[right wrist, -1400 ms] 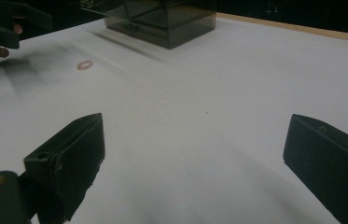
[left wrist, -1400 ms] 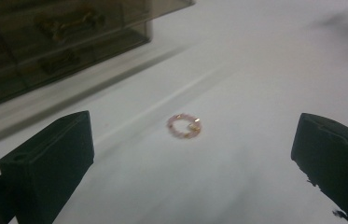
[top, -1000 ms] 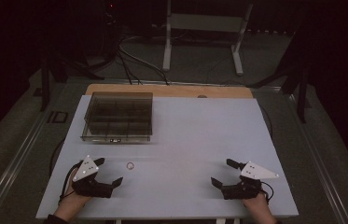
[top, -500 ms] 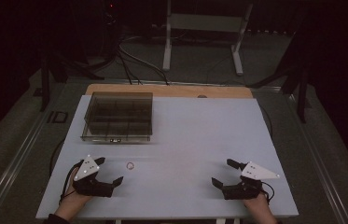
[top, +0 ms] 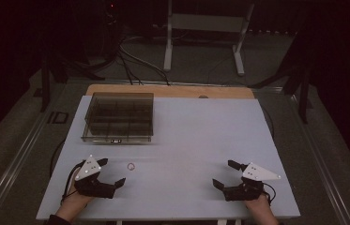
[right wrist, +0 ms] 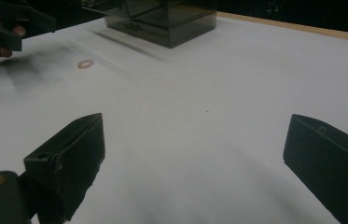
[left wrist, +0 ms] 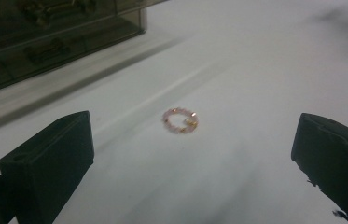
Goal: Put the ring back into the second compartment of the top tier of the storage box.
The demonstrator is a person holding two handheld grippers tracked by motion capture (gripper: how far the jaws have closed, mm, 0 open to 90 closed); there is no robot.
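A small pink beaded ring lies flat on the white table. In the left gripper view the ring sits just ahead of the jaws, roughly centred between them. My left gripper rests near the front left corner, open and empty, with the ring a short way to its right. My right gripper rests near the front right, open wide with nothing in it. From the right gripper view the ring appears far off at the upper left.
A smoky clear compartment box stands at the back left of the table, with small items inside its cells. A wooden strip runs along the table's far edge. Beyond it are a metal stand and floor cables.
The left gripper has shifted slightly, its jaws turned a bit more toward the ring. The right gripper and the ring have stayed put.
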